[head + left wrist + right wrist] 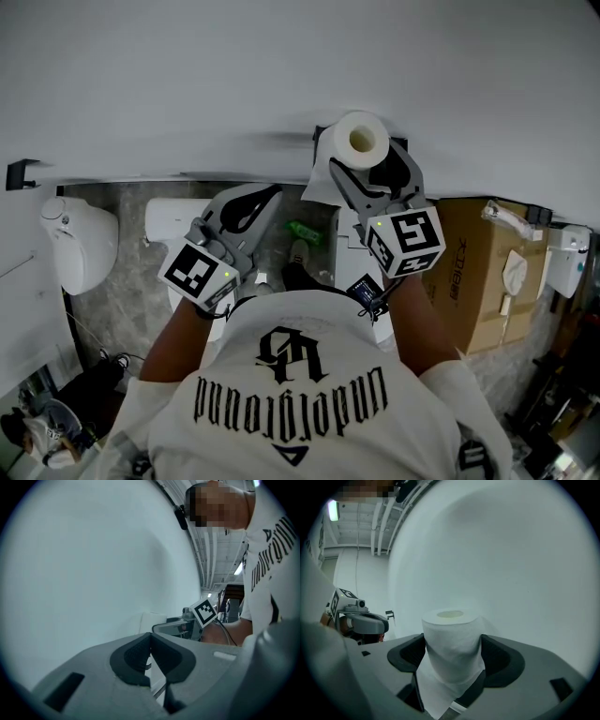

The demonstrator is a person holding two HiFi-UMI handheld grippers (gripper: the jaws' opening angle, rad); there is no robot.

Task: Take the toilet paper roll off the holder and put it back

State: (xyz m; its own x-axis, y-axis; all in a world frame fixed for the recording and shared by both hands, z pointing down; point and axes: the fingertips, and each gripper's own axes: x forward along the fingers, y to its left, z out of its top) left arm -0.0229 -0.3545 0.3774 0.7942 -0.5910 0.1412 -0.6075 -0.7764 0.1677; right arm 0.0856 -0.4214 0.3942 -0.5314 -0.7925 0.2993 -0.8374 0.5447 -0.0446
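The white toilet paper roll (361, 141) stands upright against the white wall, its cardboard core facing up and a loose sheet hanging down from it. My right gripper (367, 157) reaches around it, open. In the right gripper view the roll (451, 641) fills the gap between the dark pads (410, 654), which sit right beside its sides without squeezing them. A bit of metal holder (452, 710) shows under the roll. My left gripper (270, 195) hangs to the left of the roll, apart from it. It is shut with nothing in it, its pads meeting at the tips (151, 637).
Below the wall lie a white toilet (80, 239), a white tank (169, 223), a green bottle (305, 232) on the grey floor and a cardboard box (478, 272) at the right. A black bracket (19, 173) sticks out of the wall at far left.
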